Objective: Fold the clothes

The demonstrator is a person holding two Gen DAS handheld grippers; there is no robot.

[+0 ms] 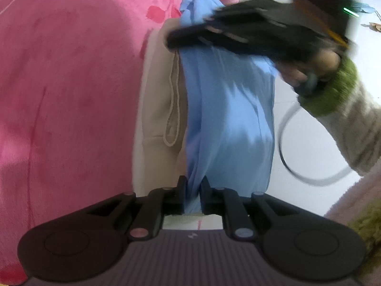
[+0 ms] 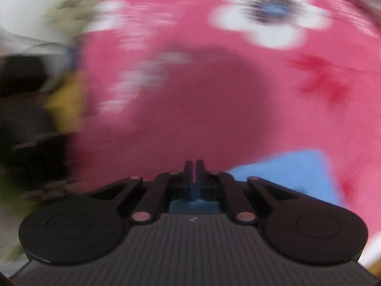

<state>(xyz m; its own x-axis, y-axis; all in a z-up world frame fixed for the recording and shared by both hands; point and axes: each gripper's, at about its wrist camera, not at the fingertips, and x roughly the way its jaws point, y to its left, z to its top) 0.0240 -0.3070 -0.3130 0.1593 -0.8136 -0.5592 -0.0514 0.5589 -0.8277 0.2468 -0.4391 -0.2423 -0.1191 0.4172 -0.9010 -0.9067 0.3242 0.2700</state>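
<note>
Fabric fills the left wrist view: our left gripper (image 1: 193, 190) is clamped on one end of a light blue garment (image 1: 228, 119), which stretches taut away from us to our right gripper (image 1: 176, 41) at the far end. That one is blurred, its fingers lying across the bunched cloth — held by a hand (image 1: 316, 69) in a green-cuffed sleeve (image 1: 333, 95). A beige garment (image 1: 162, 104) lies just beside the blue one, on its left, along the edge of the pink blanket (image 1: 66, 95). A grey cable (image 1: 285, 147) loops on the white floor.

In the right wrist view, heavily smeared, our right gripper (image 2: 195, 174) has its fingers nearly together on a strip of the blue garment (image 2: 290, 174), over the pink blanket (image 2: 190, 95) with a white flower print (image 2: 271, 16)
</note>
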